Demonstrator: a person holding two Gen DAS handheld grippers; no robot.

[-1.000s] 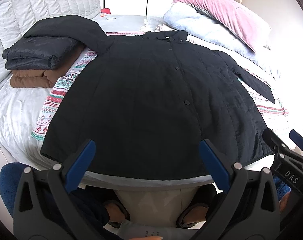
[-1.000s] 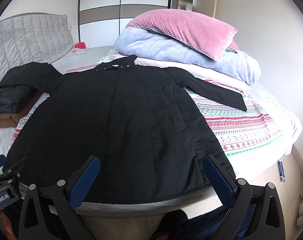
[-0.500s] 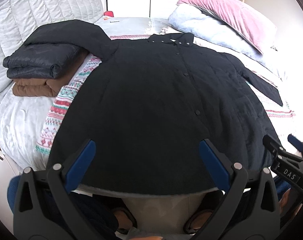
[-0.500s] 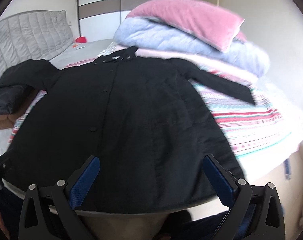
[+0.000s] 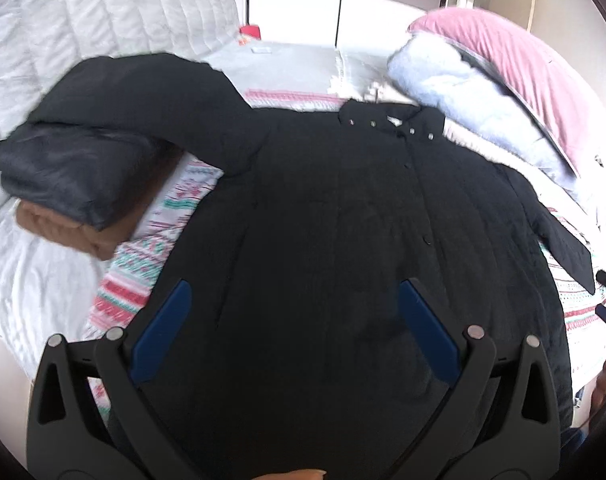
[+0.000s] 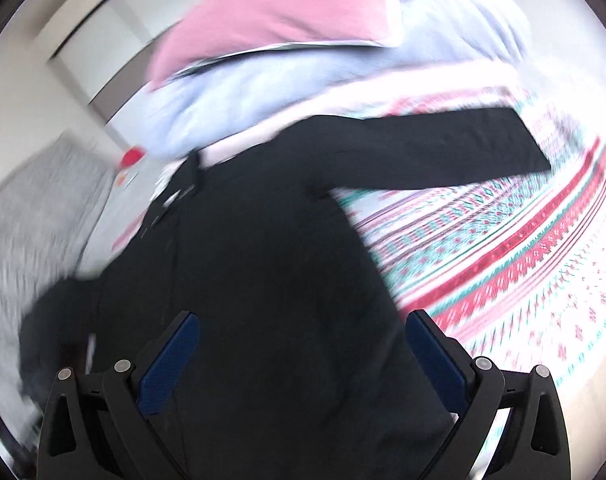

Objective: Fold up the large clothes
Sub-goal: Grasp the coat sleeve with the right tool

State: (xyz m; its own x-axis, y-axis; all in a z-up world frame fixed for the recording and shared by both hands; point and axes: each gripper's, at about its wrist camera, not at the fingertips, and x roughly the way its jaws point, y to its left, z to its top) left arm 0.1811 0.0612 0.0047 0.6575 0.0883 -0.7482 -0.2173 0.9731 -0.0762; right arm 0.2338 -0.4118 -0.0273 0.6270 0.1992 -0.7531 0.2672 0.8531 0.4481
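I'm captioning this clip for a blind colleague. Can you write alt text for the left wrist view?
A long black coat lies buttoned and spread flat on a patterned bedspread, seen between the open blue-padded fingers of the left tool. One sleeve drapes over a stack of folded clothes at left; a pink pillow tops pale bedding at right.
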